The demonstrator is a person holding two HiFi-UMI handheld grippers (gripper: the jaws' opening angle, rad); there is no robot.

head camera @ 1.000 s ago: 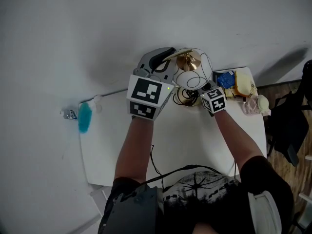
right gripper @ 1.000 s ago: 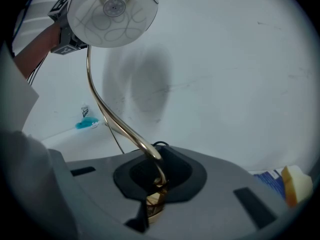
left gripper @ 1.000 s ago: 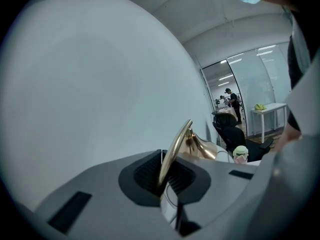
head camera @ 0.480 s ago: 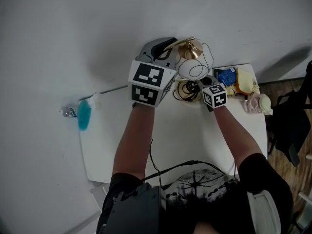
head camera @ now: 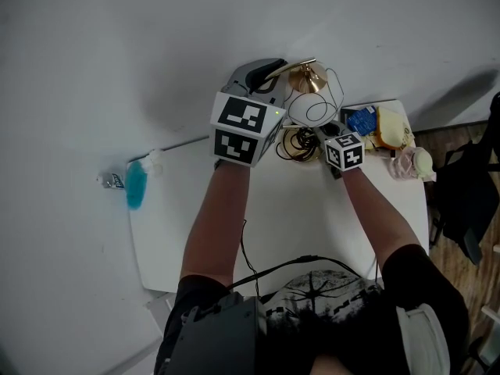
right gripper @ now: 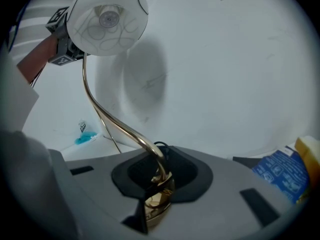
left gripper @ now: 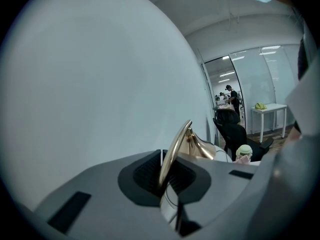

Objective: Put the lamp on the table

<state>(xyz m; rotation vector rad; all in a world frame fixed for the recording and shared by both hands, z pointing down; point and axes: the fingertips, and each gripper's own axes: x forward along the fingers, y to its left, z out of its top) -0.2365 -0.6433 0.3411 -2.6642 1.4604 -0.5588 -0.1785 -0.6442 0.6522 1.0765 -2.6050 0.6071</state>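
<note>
The lamp has a curved gold stem [right gripper: 102, 115] and a white globe shade [head camera: 308, 112], seen large in the right gripper view as the shade [right gripper: 107, 15]. It stands over the back edge of the white table [head camera: 297, 217], near the wall. My left gripper [head camera: 268, 75] is shut on the upper stem [left gripper: 175, 151], which runs up between its jaws. My right gripper [head camera: 323, 133] holds the stem's lower gold fitting [right gripper: 159, 190]. Its jaws have just been opening slightly, and the fitting still sits between the pads. A black coiled cable [head camera: 295, 144] lies under the shade.
A blue packet [head camera: 361, 122], a yellow item [head camera: 391, 131] and a pink and green object [head camera: 414, 165] crowd the table's back right corner. A blue bottle [head camera: 135, 186] lies left of the table. A dark chair [head camera: 462, 198] stands at the right. The wall is close behind.
My left gripper has shifted away from me toward the wall, and the shade has moved with it. The right gripper has stayed in place, rolling a little.
</note>
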